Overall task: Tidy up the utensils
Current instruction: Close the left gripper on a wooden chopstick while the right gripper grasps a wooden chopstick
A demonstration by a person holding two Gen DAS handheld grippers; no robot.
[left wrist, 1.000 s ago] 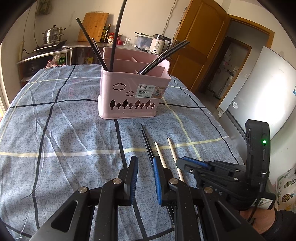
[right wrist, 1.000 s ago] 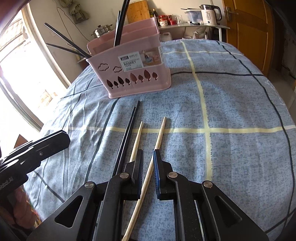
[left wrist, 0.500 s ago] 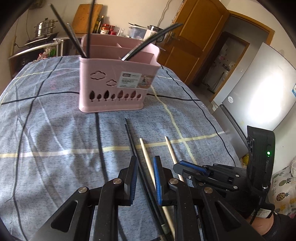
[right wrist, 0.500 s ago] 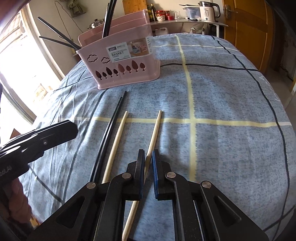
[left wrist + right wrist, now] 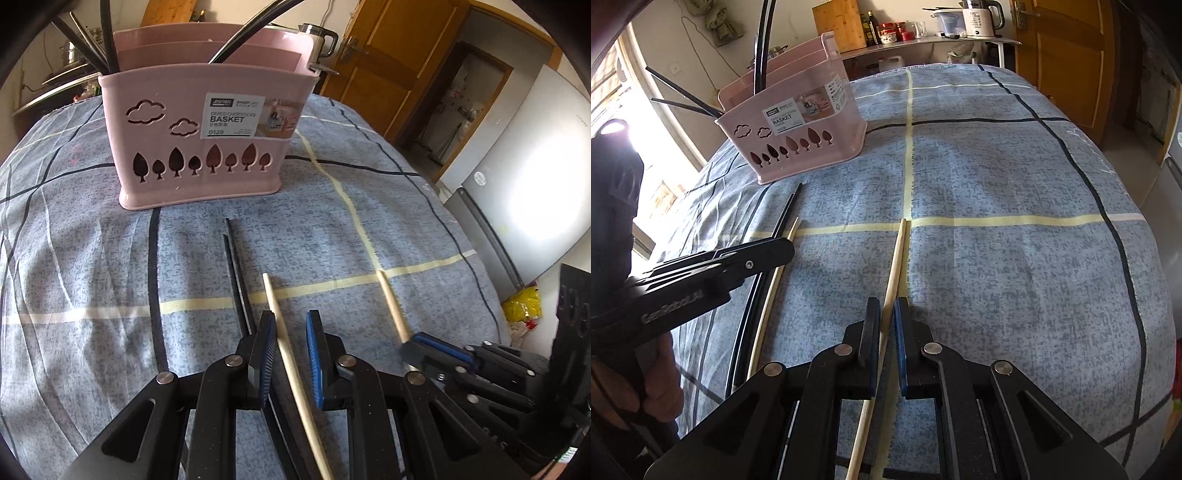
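Observation:
A pink divided basket [image 5: 199,147] stands upright on the blue checked cloth with several black chopsticks leaning out of it. In front of it lie two black chopsticks [image 5: 234,266] and two wooden ones. My left gripper [image 5: 290,325] is low over the left wooden chopstick [image 5: 273,295], which runs between its jaws with a gap on both sides. My right gripper [image 5: 886,314] straddles the right wooden chopstick [image 5: 897,251] with only a narrow gap, and the stick still lies flat. The right gripper [image 5: 424,343] also shows beside the left one.
The cloth [image 5: 997,184] covers a table whose right edge drops off toward a white fridge [image 5: 535,184] and a wooden door [image 5: 399,55]. A counter with a kettle [image 5: 979,18] and jars stands behind the table. A hand [image 5: 653,387] holds the left gripper's handle.
Both grippers moved forward and lower toward the basket. The left one shifted from the black pair onto the left wooden chopstick. The right jaws narrowed around the right wooden chopstick.

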